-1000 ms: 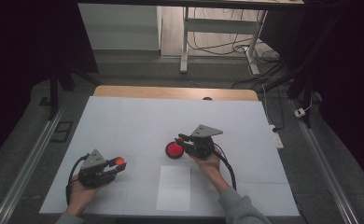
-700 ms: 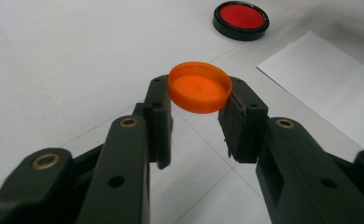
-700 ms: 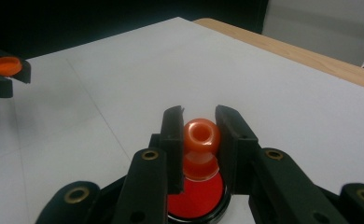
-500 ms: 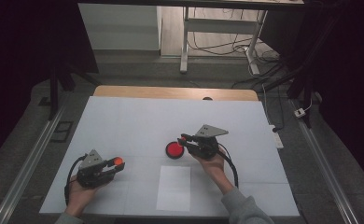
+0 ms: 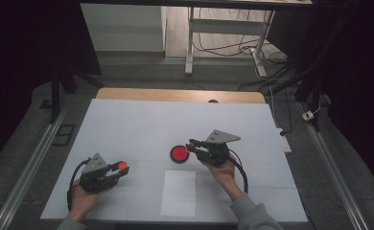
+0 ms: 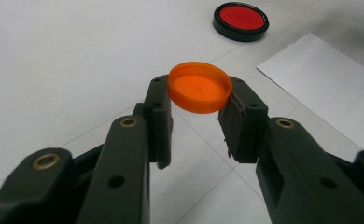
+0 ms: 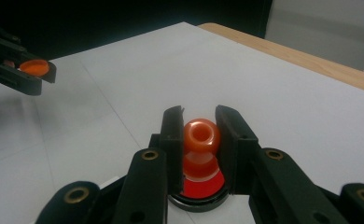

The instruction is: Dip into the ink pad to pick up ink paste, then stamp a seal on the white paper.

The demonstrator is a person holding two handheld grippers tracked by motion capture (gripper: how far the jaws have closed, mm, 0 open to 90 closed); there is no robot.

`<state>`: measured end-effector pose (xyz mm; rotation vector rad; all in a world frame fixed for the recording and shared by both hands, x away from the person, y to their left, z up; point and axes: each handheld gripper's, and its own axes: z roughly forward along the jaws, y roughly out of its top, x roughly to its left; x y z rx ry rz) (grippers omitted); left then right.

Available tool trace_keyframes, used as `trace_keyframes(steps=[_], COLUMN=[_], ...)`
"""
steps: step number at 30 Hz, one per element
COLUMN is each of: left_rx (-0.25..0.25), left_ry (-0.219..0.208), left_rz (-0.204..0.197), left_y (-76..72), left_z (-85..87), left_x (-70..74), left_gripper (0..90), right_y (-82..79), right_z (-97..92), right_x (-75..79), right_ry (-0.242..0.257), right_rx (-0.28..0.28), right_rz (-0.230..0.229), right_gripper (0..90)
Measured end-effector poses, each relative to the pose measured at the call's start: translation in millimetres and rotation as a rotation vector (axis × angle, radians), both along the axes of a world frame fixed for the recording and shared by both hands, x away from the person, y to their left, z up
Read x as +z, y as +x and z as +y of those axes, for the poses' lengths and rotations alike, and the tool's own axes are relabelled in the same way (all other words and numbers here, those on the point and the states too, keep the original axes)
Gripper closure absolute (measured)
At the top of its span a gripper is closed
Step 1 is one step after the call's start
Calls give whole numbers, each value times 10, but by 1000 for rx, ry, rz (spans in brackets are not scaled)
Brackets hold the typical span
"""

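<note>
**Setting: a laboratory recording station**

A white work table (image 5: 142, 120) with a wooden far edge (image 5: 180, 95) stands under dark surroundings. Metal rails (image 5: 27, 167) run along the floor on both sides. Behind it, loose cables (image 5: 214, 45) lie beneath a metal-framed desk (image 5: 190, 43), and a power strip (image 5: 284, 142) rests beside the table: a bare, instrumented test space, not a home.

Dark room, white table (image 5: 127, 124)
</note>
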<state>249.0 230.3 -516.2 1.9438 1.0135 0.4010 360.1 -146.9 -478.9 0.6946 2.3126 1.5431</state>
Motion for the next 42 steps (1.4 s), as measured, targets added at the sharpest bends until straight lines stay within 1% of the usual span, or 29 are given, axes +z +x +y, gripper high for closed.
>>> trace_keyframes(steps=[9, 16, 18, 22, 31, 37, 42], left_rx=[-1, -2, -2, -2, -1, -3, -6], left_ry=[1, 4, 5, 7, 8, 10, 12], left_rz=[-3, -3, -3, -4, -5, -6, -7], left_y=[6, 6, 5, 2, -1, -3, -4], left_z=[1, -7, -8, -6, -11, -15, -19], left_x=[-3, -2, -2, -1, 0, 3, 6], left_gripper=[646, 646, 647, 646, 646, 646, 646], right_y=[-63, -92, -111, -143, -205, -237, -255], right_z=[-85, -109, -117, -141, -184, -190, -184], right_x=[50, 58, 63, 72, 61, 54, 36], right_ry=[15, 16, 7, 6, 3, 11, 7], right_rx=[9, 12, 17, 16, 18, 22, 25], right_rz=[5, 11, 11, 9, 16, 20, 26], right_gripper=[726, 726, 725, 726, 726, 725, 725])
